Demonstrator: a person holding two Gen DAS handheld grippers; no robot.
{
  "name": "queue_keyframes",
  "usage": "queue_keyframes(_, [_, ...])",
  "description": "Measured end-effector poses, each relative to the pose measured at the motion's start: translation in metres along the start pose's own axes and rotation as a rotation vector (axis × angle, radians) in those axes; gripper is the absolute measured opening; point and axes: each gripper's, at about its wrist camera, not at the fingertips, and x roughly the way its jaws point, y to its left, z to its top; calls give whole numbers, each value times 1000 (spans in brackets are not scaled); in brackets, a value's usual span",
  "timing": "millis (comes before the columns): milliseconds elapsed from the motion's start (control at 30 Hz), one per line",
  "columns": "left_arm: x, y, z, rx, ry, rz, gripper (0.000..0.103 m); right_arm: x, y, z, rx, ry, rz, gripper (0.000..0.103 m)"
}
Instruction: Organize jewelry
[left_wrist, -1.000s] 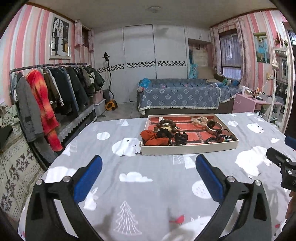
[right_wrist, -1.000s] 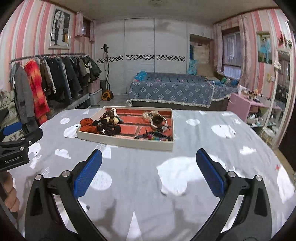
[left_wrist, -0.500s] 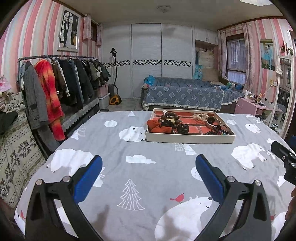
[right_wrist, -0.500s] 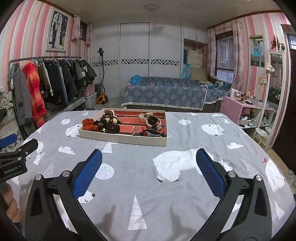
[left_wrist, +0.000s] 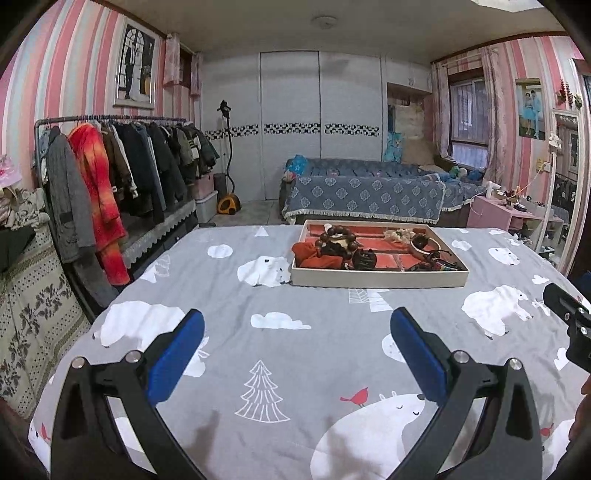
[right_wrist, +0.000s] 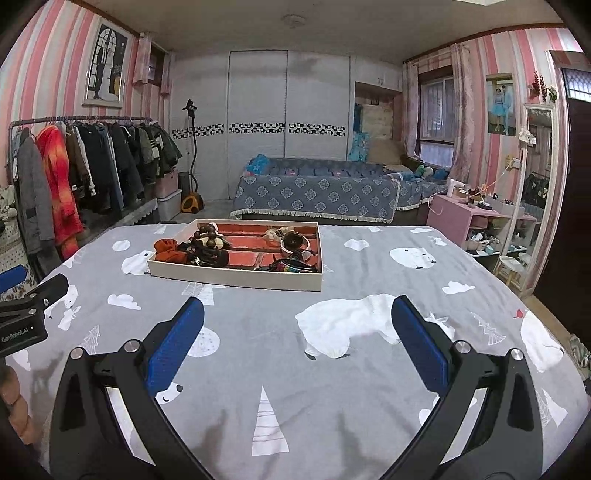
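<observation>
Hovering tools (left_wrist: 297, 334) (right_wrist: 297, 332) spread | rectangular tray (left_wrist: 376, 278) | wooden beads (left_wrist: 338, 240)

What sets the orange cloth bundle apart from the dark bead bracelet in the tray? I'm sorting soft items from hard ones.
The orange cloth bundle is a crumpled, soft-looking heap in the tray's near left corner; the dark bead bracelet is a ring of round, glossy brown beads just behind it. The bundle is bright orange-red and the bracelet nearly black-brown. Both lie in the left part of the tray, far beyond both open grippers.
</observation>
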Motion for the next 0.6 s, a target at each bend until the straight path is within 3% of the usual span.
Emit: queue_keyframes(600, [-2, -6, 1, 26, -15, -4, 99, 1, -4, -1, 11, -5, -8, 99])
